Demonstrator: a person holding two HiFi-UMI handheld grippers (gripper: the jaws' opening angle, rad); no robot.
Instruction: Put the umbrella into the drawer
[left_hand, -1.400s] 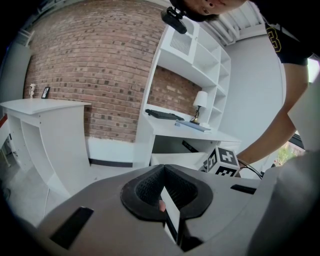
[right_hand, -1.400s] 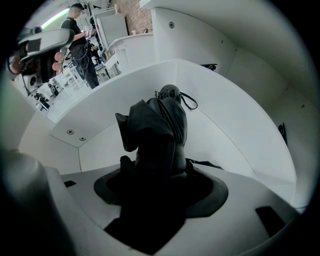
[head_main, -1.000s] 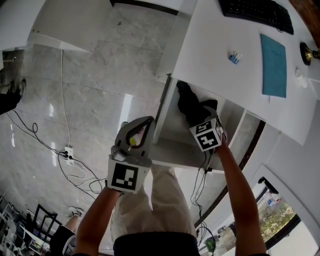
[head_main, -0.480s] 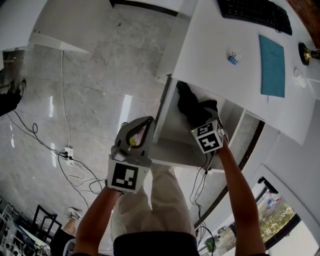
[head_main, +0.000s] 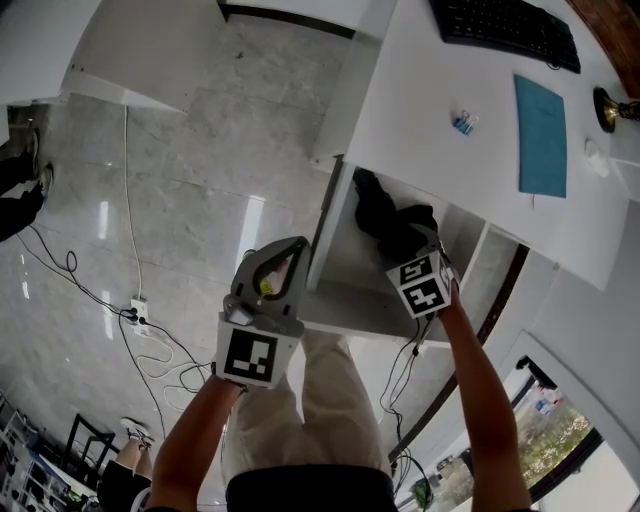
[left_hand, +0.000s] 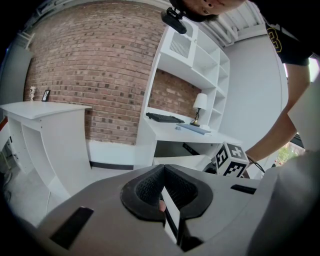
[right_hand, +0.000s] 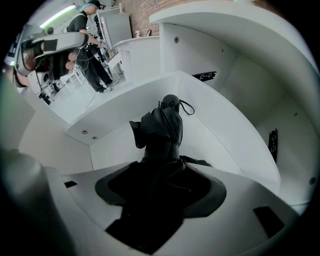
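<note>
Jaws first: the right gripper (right_hand: 161, 189) is clamped on the black umbrella (right_hand: 162, 131), and the left gripper (left_hand: 162, 189) has its pads pressed together on nothing. The desk (head_main: 430, 95) stands over the drawer (head_main: 340, 298), which is pulled out from under the desktop and open at the top. Inside the drawer the umbrella sits toward the right side, its bundled cloth down among the walls and its near end filling the right jaws. The umbrella's long axis runs straight out from those jaws toward the drawer's back, with the thin strap (right_hand: 187, 106) at the far end. The left gripper hangs outside the drawer, just beside its left wall, and has no part in the hold. By my reading the placing is nearly done: the coming move turns on the umbrella lying dead ahead of the right jaws and already over the drawer floor, so letting go there should leave it inside.
</note>
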